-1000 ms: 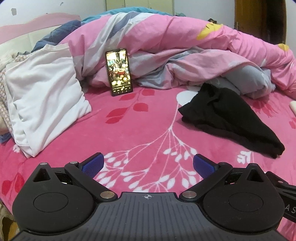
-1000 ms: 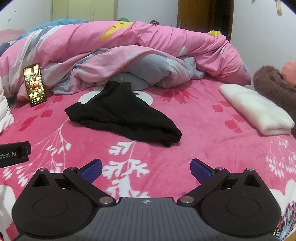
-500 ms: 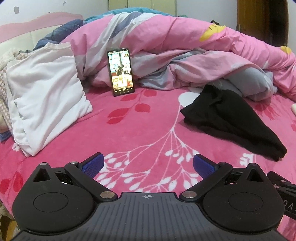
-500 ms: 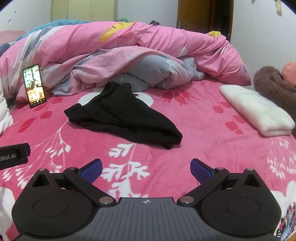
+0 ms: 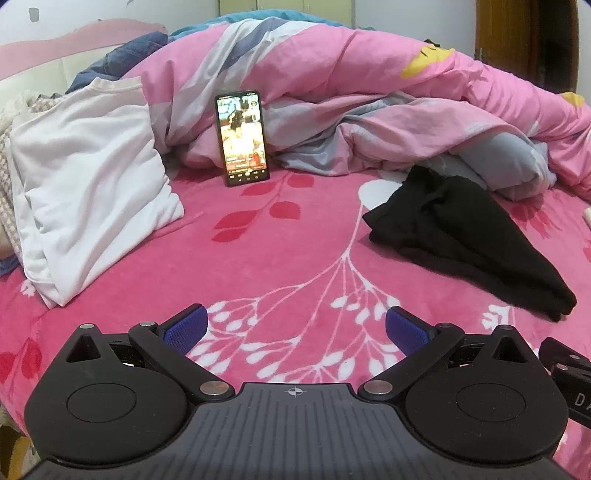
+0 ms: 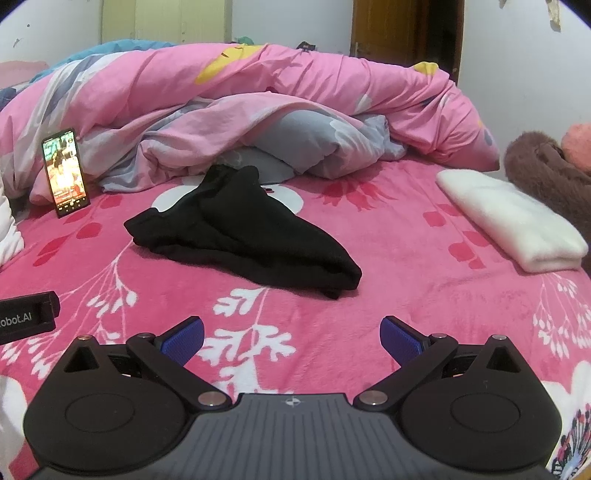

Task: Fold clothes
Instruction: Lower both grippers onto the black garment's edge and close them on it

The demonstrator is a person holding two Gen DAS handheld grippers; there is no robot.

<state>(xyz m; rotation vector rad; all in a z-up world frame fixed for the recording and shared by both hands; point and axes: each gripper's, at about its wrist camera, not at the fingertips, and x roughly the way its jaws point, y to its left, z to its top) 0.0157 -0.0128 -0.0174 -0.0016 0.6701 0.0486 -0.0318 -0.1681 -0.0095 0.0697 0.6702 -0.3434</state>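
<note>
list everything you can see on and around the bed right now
crumpled black garment: one, black, middle of the bed, beyond both tongs
folded white cloth: one, white, right side of the bed
white shirt pile: one, white, left side of the bed
lit smartphone: one, black frame, screen on, propped upright against the duvet
rumpled pink and grey duvet: one, pink, grey, yellow patches, heaped along the far side
pink floral bed cover: one, pink with white and red leaves, under everything
brown fuzzy item: one, brown, far right edge
wooden door: one, brown, back wall
left tongs: one, black with blue pads, open, empty
right tongs: one, black with blue pads, open, empty
</note>
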